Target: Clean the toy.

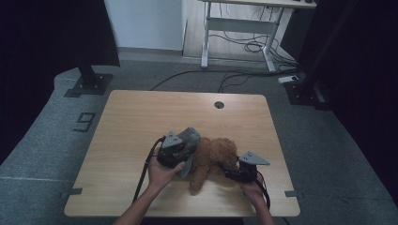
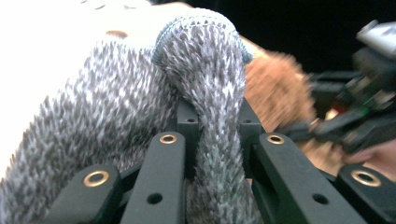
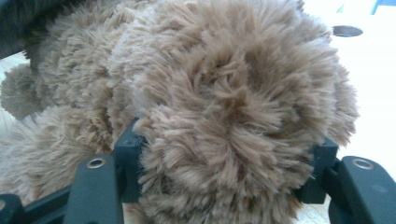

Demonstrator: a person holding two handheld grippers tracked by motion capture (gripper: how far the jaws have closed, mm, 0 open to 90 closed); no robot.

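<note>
- Right now I'm dressing the brown plush toy [image 1: 210, 158], which is lying near the front middle of the wooden table [image 1: 141, 117], with the grey knitted garment [image 1: 190, 138] bunched at its left end
- I'm keeping the left gripper [image 2: 212, 140] pinched tight on a fold of the knit, and its ribbed edge [image 2: 201, 21] is looping over the jaw tips
- I'm holding the right gripper [image 3: 224, 172] around a furry round part of the toy, fur bulging between both jaws, so I'm treating it as a steadying grip
- I'm judging that the knit needs a slow pull along the toy's body, with the opening kept wide so fur isn't snagging
- I'm watching the right grip, since soft pile is likely slipping under a hard tug
- I'm keeping the toy down on the table while the garment is sliding on
</note>
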